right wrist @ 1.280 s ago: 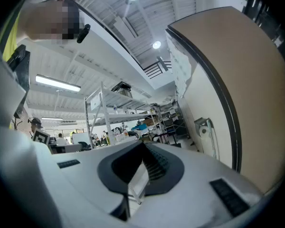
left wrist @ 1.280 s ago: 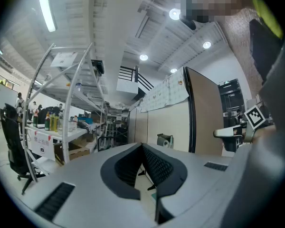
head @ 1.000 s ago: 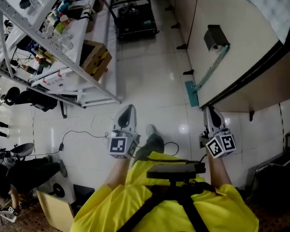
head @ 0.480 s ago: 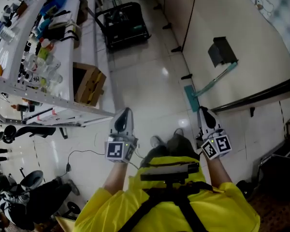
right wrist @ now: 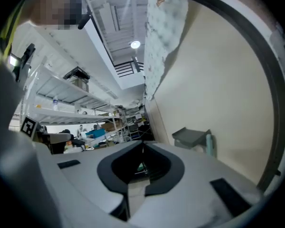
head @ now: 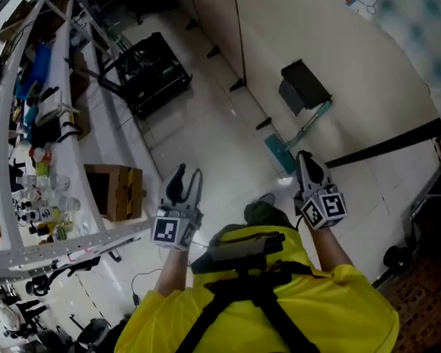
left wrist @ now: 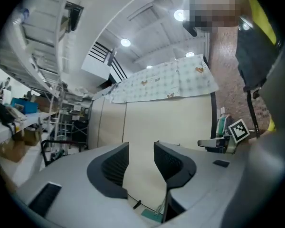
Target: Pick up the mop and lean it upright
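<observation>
The mop stands against the cream wall, its teal head [head: 278, 153] on the white floor and its pale teal handle [head: 309, 122] slanting up under a dark wall box [head: 302, 87]. In the left gripper view the mop head [left wrist: 152, 216] shows low between the jaws, far off. My left gripper [head: 186, 184] hangs over the floor left of the mop; its jaws are opening, with nothing between them [left wrist: 141, 151]. My right gripper [head: 306, 165] is shut and empty, just right of the mop head. The right gripper view shows the handle [right wrist: 208, 144] beside the box [right wrist: 190, 137].
Metal shelving [head: 37, 123] loaded with bottles runs down the left. A cardboard box [head: 117, 191] sits under it and a black wheeled cart [head: 143, 72] stands further back. A dark strip [head: 397, 142] crosses the wall on the right. The person's foot [head: 263, 212] is near the mop head.
The left gripper's jaws have gone from closed to apart. The head view has swung, so the shelving now fills the left and the mop sits nearer the right gripper.
</observation>
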Available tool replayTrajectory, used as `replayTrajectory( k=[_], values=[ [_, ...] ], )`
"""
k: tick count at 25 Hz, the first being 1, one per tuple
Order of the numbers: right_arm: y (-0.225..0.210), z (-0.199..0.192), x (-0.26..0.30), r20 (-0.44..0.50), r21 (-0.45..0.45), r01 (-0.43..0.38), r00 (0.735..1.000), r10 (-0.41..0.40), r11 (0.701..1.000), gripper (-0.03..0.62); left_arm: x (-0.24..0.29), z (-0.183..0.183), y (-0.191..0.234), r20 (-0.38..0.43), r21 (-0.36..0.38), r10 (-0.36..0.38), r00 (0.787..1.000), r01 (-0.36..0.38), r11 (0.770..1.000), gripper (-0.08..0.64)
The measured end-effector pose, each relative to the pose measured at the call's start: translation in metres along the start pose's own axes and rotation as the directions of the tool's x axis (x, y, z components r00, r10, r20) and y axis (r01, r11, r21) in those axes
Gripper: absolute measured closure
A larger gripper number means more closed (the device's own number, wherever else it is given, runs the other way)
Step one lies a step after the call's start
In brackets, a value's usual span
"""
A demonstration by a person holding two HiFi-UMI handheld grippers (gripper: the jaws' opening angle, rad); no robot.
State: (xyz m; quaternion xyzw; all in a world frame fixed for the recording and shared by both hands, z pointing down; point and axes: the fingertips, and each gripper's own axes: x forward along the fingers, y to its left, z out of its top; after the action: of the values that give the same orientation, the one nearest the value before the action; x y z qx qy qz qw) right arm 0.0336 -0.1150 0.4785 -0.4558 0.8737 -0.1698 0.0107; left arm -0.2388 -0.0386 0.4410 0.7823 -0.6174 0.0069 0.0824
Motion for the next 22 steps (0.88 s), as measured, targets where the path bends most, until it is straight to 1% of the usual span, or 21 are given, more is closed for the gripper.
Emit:
replayTrajectory(
  k=[2,5,7,8,9,10,11,13,14,15,16,19,20,22],
  values=[
    [-0.029,0.004,0.005,0.024,0.010,0.080,0.997,-0.080,0.997,0.581,0.038,0.006,-0.004,-0.005,0.033,-0.058,0.998,0.058,0.998,0.398],
    [-0.060,0.005,0.001,0.042,0.019,0.199,0.979,-0.200,0.980,0.581,0.092,0.004,-0.010,-0.013,0.039,-0.141,0.990,0.141,0.989,0.467],
    [-0.075,0.007,-0.004,0.053,0.010,0.273,0.960,-0.274,0.962,0.581,0.127,0.000,-0.025,-0.029,0.026,-0.204,0.979,0.205,0.978,0.468],
    [-0.083,0.007,-0.006,0.056,-0.002,0.311,0.949,-0.310,0.951,0.563,0.145,-0.002,-0.036,-0.037,0.025,-0.241,0.970,0.242,0.970,0.472],
    [-0.090,0.007,-0.008,0.053,-0.011,0.349,0.936,-0.348,0.937,0.542,0.162,-0.005,-0.049,-0.049,0.029,-0.284,0.957,0.286,0.958,0.500],
    [-0.098,0.005,-0.010,0.043,-0.014,0.391,0.920,-0.390,0.920,0.543,0.180,-0.009,-0.063,-0.066,0.031,-0.334,0.940,0.337,0.941,0.518],
    [-0.106,0.001,-0.011,0.030,-0.021,0.435,0.900,-0.434,0.900,0.543,0.198,-0.014,-0.077,-0.085,0.029,-0.388,0.918,0.391,0.920,0.520],
    [-0.122,-0.010,-0.010,0.014,-0.056,0.522,0.853,-0.522,0.851,0.541,0.232,-0.024,-0.103,-0.116,0.015,-0.484,0.867,0.489,0.872,0.520],
    [-0.129,-0.016,-0.007,0.011,-0.075,0.558,0.829,-0.559,0.826,0.540,0.246,-0.029,-0.113,-0.129,0.012,-0.521,0.844,0.526,0.850,0.525],
    [-0.137,-0.022,-0.001,0.012,-0.079,0.590,0.806,-0.591,0.803,0.498,0.259,-0.032,-0.123,-0.142,0.014,-0.552,0.822,0.559,0.829,0.545],
    [-0.146,-0.028,0.006,0.015,-0.070,0.620,0.784,-0.621,0.781,0.456,0.271,-0.034,-0.132,-0.154,0.017,-0.580,0.800,0.589,0.808,0.546],
    [-0.180,-0.049,0.034,0.004,-0.052,0.702,0.711,-0.703,0.710,0.451,0.297,-0.031,-0.153,-0.179,0.028,-0.657,0.732,0.671,0.741,0.546],
    [-0.193,-0.057,0.044,-0.011,-0.060,0.724,0.687,-0.726,0.687,0.451,0.303,-0.030,-0.157,-0.184,0.032,-0.677,0.712,0.693,0.720,0.546],
    [-0.218,-0.075,0.067,-0.044,-0.071,0.757,0.649,-0.760,0.650,0.450,0.315,-0.031,-0.158,-0.203,0.037,-0.709,0.675,0.729,0.684,0.546]
  ],
)
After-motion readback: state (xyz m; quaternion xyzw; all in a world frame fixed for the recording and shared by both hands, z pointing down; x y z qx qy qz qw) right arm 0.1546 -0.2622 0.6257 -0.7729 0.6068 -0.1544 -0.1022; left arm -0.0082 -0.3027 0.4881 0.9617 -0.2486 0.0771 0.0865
